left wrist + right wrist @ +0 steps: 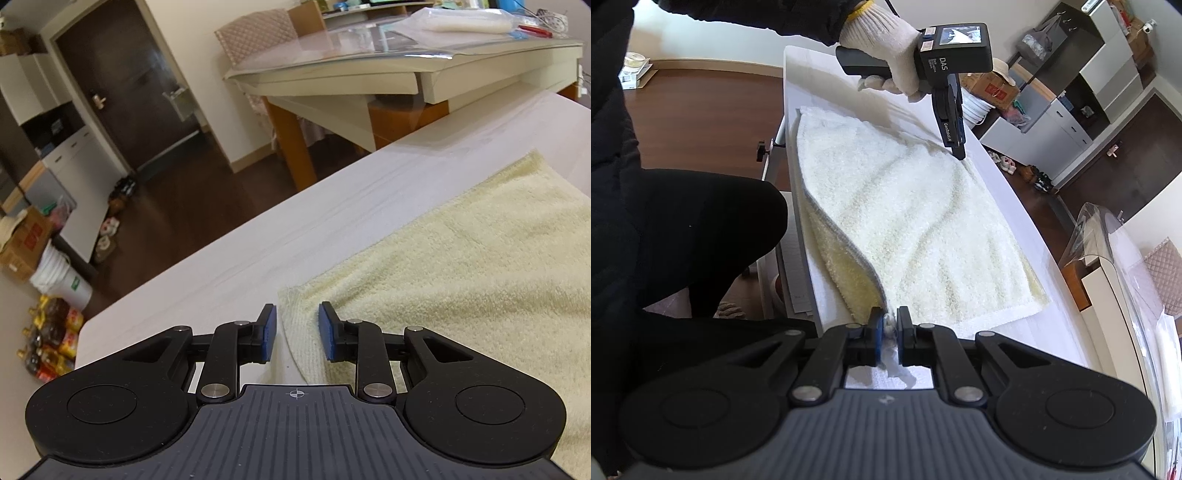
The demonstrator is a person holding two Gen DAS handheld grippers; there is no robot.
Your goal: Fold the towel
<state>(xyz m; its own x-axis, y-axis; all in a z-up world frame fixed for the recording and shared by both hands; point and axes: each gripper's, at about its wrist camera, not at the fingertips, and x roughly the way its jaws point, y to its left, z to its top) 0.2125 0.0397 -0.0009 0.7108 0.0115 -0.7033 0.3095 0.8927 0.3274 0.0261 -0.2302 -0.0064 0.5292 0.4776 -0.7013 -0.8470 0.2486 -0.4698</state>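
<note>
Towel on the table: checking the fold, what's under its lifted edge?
Under the towel, a yellower lower layer shows on the white table; further in is covered.

Pale yellow towel lying folded on my worktop

The towel (908, 221) is a thick, fluffy terry cloth, pale cream-yellow with a flat woven band along its hem, and it is lying doubled over on the white worktop (1004, 177), its upper layer rippling in soft diagonal creases. One near corner is lifting off the lower layer, showing the yellower underside; the far corner (295, 295) is lying flat near the worktop's edge.
</note>
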